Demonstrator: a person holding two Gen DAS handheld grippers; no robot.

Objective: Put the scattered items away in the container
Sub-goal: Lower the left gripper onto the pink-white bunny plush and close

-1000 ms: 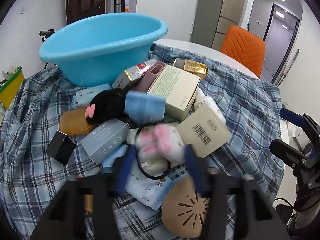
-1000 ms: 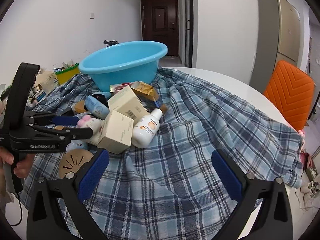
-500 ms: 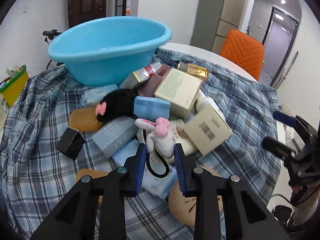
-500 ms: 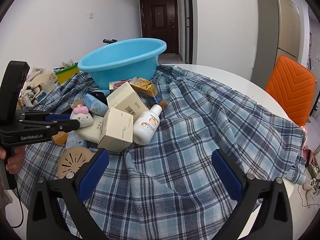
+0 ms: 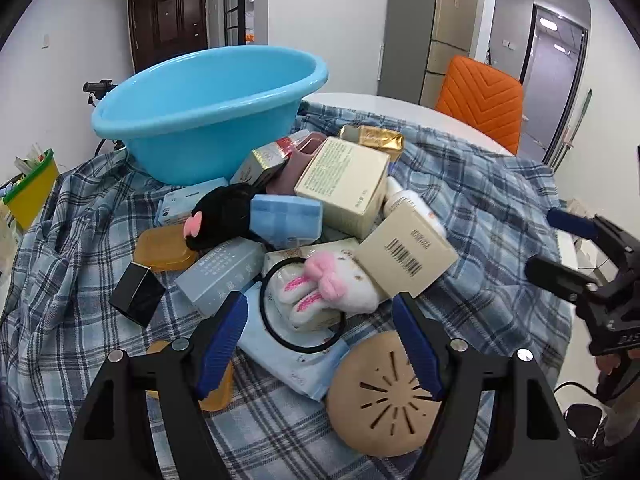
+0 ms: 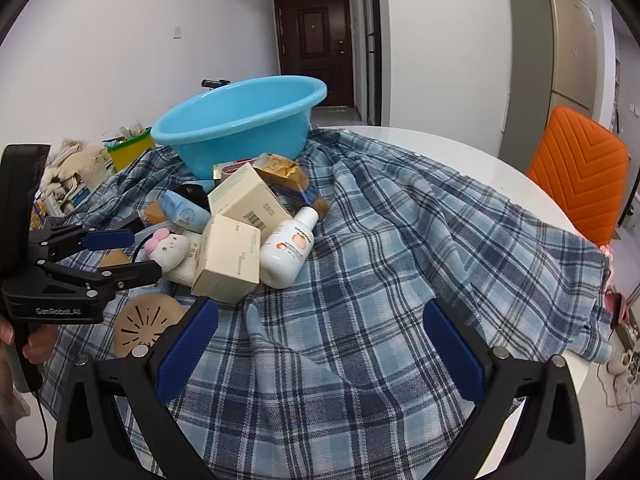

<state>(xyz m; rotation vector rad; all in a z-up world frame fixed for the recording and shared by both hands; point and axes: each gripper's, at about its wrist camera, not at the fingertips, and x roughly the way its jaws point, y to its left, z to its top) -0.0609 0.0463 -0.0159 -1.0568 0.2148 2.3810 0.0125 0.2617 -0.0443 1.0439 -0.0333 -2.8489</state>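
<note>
left hand-held gripper (image 5: 320,344) jaws opening, nothing pinched | small white plush bunny with pink bow (image 5: 332,292) lay between and just ahead of tips, atop clutter on counter | long axis crosswise | right hand-held gripper (image 6: 320,344) released, farther off

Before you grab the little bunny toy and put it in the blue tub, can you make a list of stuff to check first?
1. Left gripper fingers wide enough for the bunny toy: ok, they are opening, one on each side of it, not pressing on it.
2. Bunny free to lift: not ok, the barcode box leans against it and its black loop lies over the blue packet.
3. Blue tub has room: ok, the part of the inside that shows is bare.
4. Path to the tub: not ok, the heap of boxes stands between.
5. Right gripper out of the way: ok, open over bare cloth.
</note>
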